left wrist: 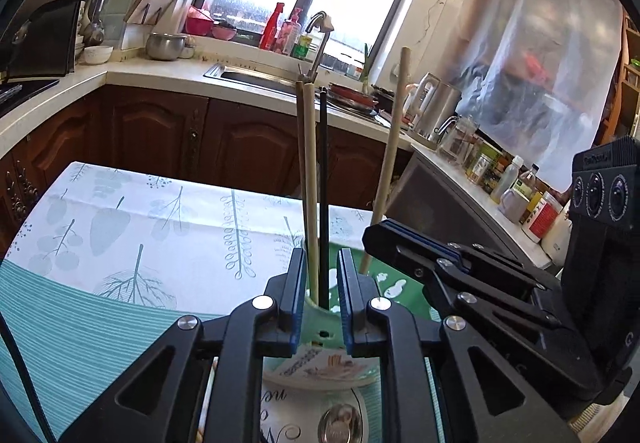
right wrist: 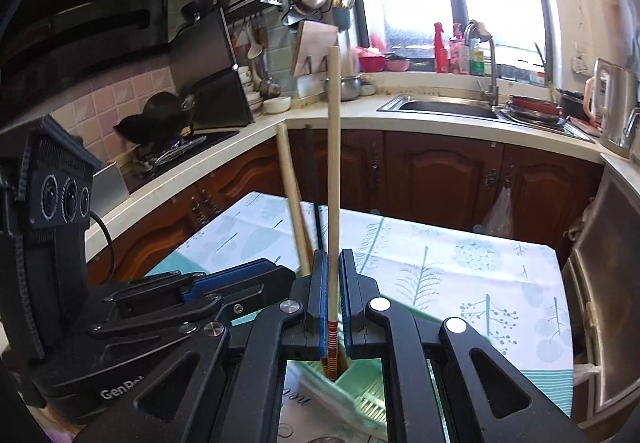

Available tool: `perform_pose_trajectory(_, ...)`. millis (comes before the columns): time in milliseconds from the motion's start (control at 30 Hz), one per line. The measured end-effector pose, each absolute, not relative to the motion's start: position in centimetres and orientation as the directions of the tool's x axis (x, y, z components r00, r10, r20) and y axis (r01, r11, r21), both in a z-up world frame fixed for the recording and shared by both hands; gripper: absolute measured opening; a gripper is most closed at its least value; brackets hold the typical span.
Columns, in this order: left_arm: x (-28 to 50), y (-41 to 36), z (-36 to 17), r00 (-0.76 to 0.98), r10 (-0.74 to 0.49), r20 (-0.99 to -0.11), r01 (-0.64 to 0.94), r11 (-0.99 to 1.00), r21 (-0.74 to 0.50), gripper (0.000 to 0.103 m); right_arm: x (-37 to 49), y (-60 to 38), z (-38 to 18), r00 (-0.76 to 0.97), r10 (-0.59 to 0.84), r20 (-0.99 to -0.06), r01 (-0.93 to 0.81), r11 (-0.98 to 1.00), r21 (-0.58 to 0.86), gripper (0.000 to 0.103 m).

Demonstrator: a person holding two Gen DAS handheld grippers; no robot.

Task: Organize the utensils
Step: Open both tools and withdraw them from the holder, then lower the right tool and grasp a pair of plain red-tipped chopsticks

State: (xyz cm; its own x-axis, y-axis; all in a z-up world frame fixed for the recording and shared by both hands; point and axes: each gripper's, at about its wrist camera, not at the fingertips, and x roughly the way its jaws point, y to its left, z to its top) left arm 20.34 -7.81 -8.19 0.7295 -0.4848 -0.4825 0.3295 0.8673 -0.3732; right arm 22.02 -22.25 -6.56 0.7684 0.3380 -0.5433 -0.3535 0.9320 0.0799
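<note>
My left gripper stands open around a pale wooden chopstick and a black chopstick. Both chopsticks stand upright in a pale green holder, and the pads do not squeeze them. My right gripper is shut on another wooden chopstick, whose red and yellow banded lower end dips into the green slotted holder. In the left wrist view the right gripper comes in from the right with its chopstick leaning. The right wrist view shows the left gripper close on the left.
The holder stands on a printed plate on a table with a tree-patterned cloth. Brown cabinets, a counter with a sink and a stove ring the table. Bottles and jars line the right-hand counter.
</note>
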Motion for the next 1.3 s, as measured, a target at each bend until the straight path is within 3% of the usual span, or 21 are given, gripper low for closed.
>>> perform_pose_trajectory(67, 20.0, -7.5, -7.8, 0.724, -0.467, -0.507, 0.319, 0.879, -0.355, 0.015, 22.0, -21.7, -6.8, 0.753, 0.347, -0.559, -0.371, 0.926, 0.076, 0.006)
perform_pose_trajectory(167, 19.7, -6.9, -7.2, 0.703, -0.449, -0.552, 0.301, 0.891, -0.341, 0.026, 22.4, -21.0, -6.6, 0.732, 0.355, -0.581, -0.384, 0.920, 0.078, 0.007)
perform_pose_trajectory(233, 19.3, -6.3, -6.7, 0.689, -0.434, -0.581, 0.279, 0.898, -0.340, 0.045, 22.5, -20.8, -6.4, 0.722, 0.359, -0.592, -0.388, 0.918, 0.083, 0.007)
perform_pose_trajectory(267, 19.1, -5.9, -6.5, 0.683, -0.431, -0.590, 0.271, 0.899, -0.344, 0.048, 22.4, -20.6, -6.4, 0.719, 0.361, -0.594, -0.390, 0.917, 0.084, 0.007)
perform_pose_trajectory(600, 16.3, -2.0, -5.0, 0.594, -0.289, -0.751, 0.187, 0.957, -0.220, 0.056, 19.4, -19.7, -6.3, 0.669, 0.355, -0.653, -0.361, 0.923, 0.132, 0.007)
perform_pose_trajectory(800, 14.3, 1.9, -7.1, 0.462, -0.270, -0.845, 0.111, 0.963, -0.246, 0.057, 15.0, -19.0, -6.4, 0.601, 0.346, -0.721, -0.305, 0.933, 0.193, 0.007)
perform_pose_trajectory(1067, 11.4, 5.5, -12.2, 0.304, -0.304, -0.903, 0.010, 0.949, -0.316, 0.056, 8.5, -17.4, -8.5, 0.464, 0.361, -0.809, -0.240, 0.930, 0.278, 0.009)
perform_pose_trajectory(1233, 10.0, 5.6, -15.5, 0.208, -0.341, -0.917, -0.017, 0.936, -0.352, 0.029, 4.9, -15.2, -11.2, 0.337, 0.411, -0.847, -0.260, 0.905, 0.336, 0.009)
perform_pose_trajectory(1300, 9.6, 5.5, -16.4, 0.183, -0.351, -0.918, -0.023, 0.932, -0.361, 0.023, 4.0, -14.3, -12.5, 0.293, 0.417, -0.860, -0.272, 0.899, 0.343, 0.009)
